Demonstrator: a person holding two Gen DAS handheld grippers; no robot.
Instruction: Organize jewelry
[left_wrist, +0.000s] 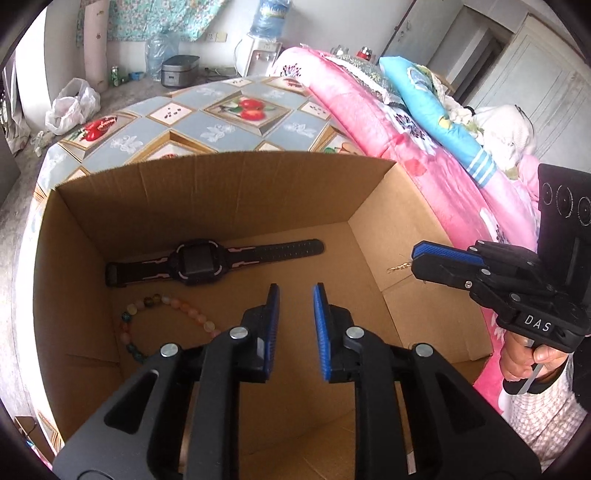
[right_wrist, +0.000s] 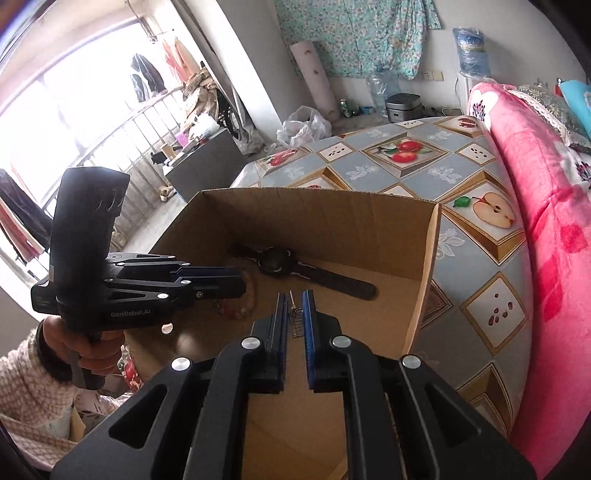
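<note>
Gripping small gold earring (right_wrist: 293, 314), right gripper (right_wrist: 294, 295) jaws over cardboard box (right_wrist: 424, 258); left gripper (left_wrist: 294, 291) jaws open, empty.

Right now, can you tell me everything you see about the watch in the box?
The watch is dark, nearly black, with a chunky squarish face rimmed by pale pink lines. Pink markings run along the strap beside the face. The longer strap end has rows of small holes; the strap looks rubbery. It lies unbuckled, stretched out flat on the floor of the cardboard box, close to the far wall. A bead bracelet lies just in front of it. Neither gripper touches it.
</note>
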